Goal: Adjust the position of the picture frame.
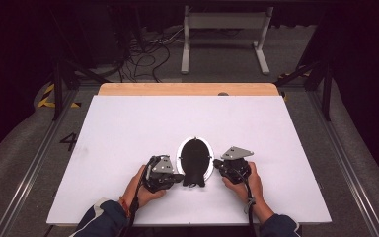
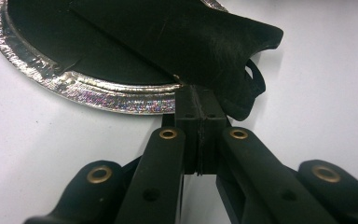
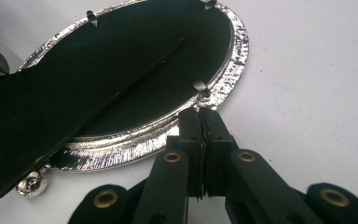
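Hand-held grippers (image 1: 177, 176) (image 1: 216, 164) flank frame (image 1: 196, 157).

White table (image 1: 128, 128) brightly lit from above, surroundings dark; gripper views sharp, glare on silver rim (image 2: 116, 95).

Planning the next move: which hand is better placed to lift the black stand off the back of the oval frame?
Probably left: the left gripper, jaws shut, sits at the frame rim right under the flared foot of the stand. The right gripper, also shut, points at a side clip.

White table top (image 1: 128, 128), wooden strip (image 1: 187, 89) at its far edge, tangled floor cables (image 1: 145, 57), white stand (image 1: 225, 34)
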A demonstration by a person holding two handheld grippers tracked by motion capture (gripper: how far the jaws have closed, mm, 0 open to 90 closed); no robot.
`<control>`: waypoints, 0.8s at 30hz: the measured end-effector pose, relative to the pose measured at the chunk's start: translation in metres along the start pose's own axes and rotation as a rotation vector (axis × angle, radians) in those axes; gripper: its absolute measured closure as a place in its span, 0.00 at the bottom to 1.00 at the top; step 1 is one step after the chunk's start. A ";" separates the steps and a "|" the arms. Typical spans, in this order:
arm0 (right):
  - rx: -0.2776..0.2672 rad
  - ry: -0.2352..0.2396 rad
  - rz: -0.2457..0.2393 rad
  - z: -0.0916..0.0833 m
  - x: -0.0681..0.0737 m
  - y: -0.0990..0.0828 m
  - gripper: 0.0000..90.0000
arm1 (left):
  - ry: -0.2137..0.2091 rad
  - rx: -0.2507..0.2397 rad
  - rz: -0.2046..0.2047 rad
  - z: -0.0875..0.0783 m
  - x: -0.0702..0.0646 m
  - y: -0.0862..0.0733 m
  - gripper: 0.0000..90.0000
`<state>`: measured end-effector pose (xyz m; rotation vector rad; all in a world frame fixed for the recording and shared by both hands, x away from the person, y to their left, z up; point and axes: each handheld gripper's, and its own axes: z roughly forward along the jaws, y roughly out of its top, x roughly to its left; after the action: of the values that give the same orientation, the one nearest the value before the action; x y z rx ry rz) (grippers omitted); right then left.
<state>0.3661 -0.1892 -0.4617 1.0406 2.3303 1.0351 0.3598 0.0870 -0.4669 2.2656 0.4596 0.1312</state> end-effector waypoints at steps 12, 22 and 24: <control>0.005 0.009 -0.009 -0.005 0.005 -0.003 0.92 | 0.026 0.026 0.042 -0.001 -0.002 0.002 0.98; -0.011 0.034 -0.048 -0.014 0.012 -0.002 0.86 | 0.035 0.021 0.066 -0.004 -0.003 0.001 0.90; -0.010 0.040 -0.056 -0.016 0.013 0.000 0.84 | 0.047 0.014 0.087 -0.006 -0.004 0.001 0.87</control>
<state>0.3475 -0.1868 -0.4518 0.9532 2.3694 1.0550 0.3548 0.0892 -0.4615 2.3007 0.3878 0.2259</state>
